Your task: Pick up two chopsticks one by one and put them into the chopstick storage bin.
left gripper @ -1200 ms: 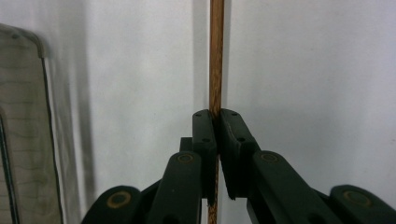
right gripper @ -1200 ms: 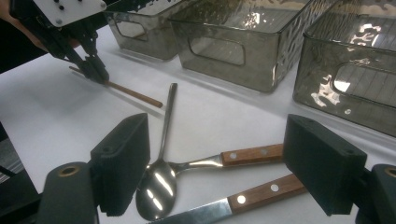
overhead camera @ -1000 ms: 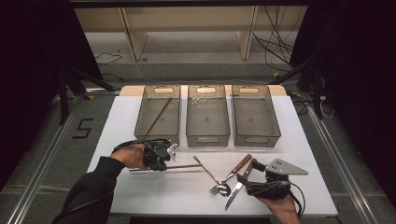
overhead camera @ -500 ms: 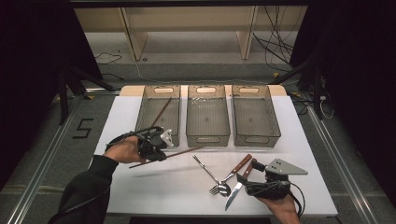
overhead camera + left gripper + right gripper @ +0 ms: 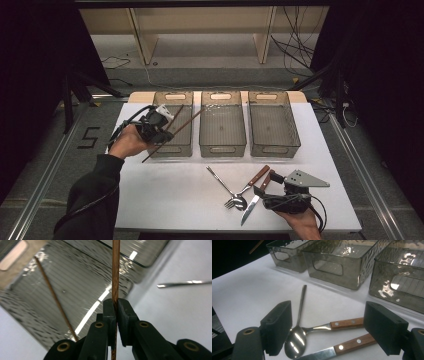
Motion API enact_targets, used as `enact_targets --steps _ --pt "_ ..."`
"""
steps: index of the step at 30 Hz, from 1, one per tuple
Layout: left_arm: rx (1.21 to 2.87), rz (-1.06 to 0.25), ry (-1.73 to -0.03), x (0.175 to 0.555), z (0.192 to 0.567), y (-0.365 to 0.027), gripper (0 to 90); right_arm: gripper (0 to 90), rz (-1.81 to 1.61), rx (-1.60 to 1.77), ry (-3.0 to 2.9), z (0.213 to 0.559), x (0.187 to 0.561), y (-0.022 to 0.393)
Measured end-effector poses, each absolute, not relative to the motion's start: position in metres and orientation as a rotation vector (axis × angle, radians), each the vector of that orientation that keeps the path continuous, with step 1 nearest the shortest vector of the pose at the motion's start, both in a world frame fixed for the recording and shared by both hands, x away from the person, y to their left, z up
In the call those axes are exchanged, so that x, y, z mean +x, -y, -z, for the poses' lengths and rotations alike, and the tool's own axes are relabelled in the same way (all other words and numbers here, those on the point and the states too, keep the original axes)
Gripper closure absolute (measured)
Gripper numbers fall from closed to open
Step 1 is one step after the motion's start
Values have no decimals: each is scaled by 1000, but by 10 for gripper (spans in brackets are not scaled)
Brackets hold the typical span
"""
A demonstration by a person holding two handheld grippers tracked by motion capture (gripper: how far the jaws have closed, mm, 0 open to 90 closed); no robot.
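Left tongs clamped shut on chopstick, angled over left bin. Align it with the chopstick inside, lower, release. Right tongs wide open, empty, near-right above spoon.

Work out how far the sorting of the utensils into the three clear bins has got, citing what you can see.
Done: one chopstick lies in the left bin. In hand: the left gripper is shut on a second chopstick, held over that bin. Left: a spoon, a fork and a knife lie on the table before the open right gripper; the middle bin and right bin look empty.
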State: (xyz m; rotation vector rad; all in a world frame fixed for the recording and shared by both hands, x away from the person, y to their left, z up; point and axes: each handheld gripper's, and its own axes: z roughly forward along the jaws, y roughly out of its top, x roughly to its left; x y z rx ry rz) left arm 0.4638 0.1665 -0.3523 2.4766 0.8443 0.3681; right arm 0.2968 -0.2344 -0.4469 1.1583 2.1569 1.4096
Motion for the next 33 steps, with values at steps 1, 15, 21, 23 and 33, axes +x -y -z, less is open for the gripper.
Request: enact_targets --steps 1,15,21,23,33 --pt "2464 -368 -862 466 350 -167 845 240 -1410 1158 -2157 447 297 234" --pt "2314 -383 -979 503 327 -176 845 240 -1413 1153 -2157 447 297 235" --pt "2257 -423 -997 511 326 -176 844 240 -1412 1153 -2158 447 297 235" --pt "2237 -442 -1002 513 326 -178 844 240 -1413 1154 -2158 447 296 235" --pt "2177 -456 -1058 527 337 -182 844 240 -1415 1155 -2157 446 296 235"
